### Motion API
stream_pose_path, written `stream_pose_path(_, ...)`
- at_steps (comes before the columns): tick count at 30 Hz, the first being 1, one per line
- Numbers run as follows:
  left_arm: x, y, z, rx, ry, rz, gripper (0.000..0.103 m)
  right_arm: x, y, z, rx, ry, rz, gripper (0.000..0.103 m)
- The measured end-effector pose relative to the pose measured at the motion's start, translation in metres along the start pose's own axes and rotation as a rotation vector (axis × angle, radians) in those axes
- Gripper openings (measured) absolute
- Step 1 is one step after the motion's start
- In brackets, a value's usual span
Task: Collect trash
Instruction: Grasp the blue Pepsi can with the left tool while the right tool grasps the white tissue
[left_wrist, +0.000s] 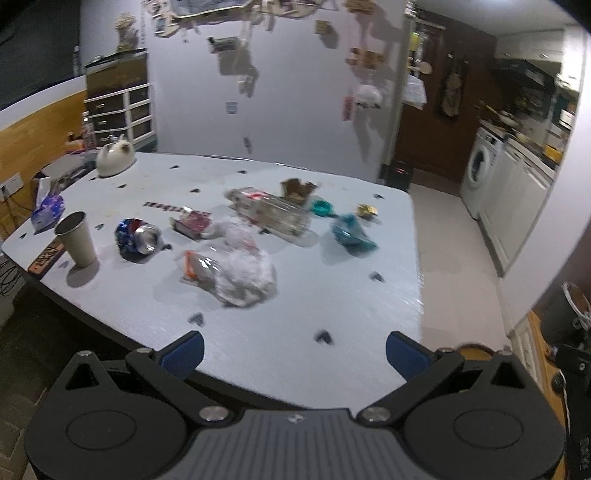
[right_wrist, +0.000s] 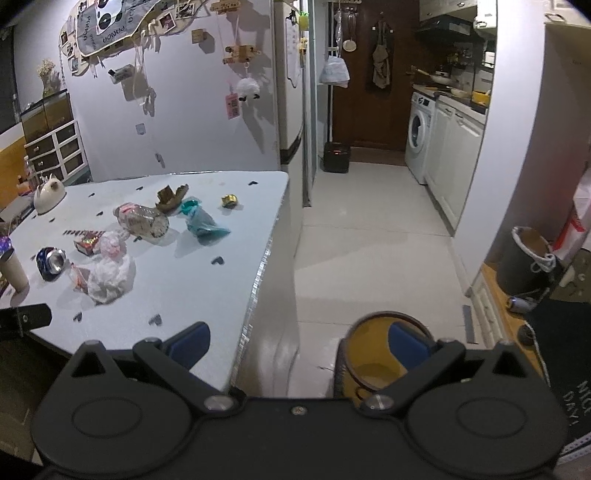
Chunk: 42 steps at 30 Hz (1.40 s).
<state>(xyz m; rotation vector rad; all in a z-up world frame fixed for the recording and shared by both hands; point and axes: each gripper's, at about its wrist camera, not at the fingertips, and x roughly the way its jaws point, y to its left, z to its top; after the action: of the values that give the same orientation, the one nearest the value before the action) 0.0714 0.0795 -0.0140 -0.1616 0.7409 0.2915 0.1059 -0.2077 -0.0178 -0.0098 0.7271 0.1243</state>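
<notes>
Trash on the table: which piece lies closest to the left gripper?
The crumpled white plastic bag, nearest the left gripper; the crushed can and teal wrapper lie farther back.

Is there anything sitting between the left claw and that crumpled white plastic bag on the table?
Nothing visible. The left gripper hangs open at the table's near edge, and only bare tabletop lies between it and the crumpled white plastic bag. The crushed can and paper cup sit off to the left.
</notes>
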Motion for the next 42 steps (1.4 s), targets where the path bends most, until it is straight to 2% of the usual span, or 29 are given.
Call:
stream_pose_path(6, 0.043, 0.054, 0.043, -0.026, -0.007, 0.033, 0.103, 0.044, 0.046, 0.033, -0.004, -0.004, 0.030, 0.103)
stream_pose_path(18, 0.135, 0.175, 0.134, -0.026, -0.024, 0.084, 0.103, 0.143, 0.172, 0.109, 0.063, -0.039, 0.080, 0.103)
stream_pose_path(22, 0.169, 0.208, 0.152, -0.015, -0.031, 0.089, 0.103, 0.177, 0.214, 0.130, 0.040, -0.048, 0.121, 0.103)
stream_pose_path(28, 0.226, 0.246, 0.169, 0.050, 0.035, 0.072, 0.103, 0.232, 0.266, 0.139, -0.028, -0.033, 0.198, 0.103)
stream_pose_path(33, 0.275, 0.272, 0.173, 0.172, 0.106, 0.024, 0.103, 0.276, 0.298, 0.124, -0.103, 0.069, 0.225, 0.103)
stream_pose_path(38, 0.313, 0.287, 0.171, 0.337, 0.185, -0.011, 0.103, 0.303, 0.313, 0.103, -0.116, 0.204, 0.302, 0.103)
stream_pose_path(42, 0.335, 0.298, 0.173, 0.403, 0.249, -0.041, 0.103, 0.318, 0.322, 0.092, -0.125, 0.314, 0.343, 0.103)
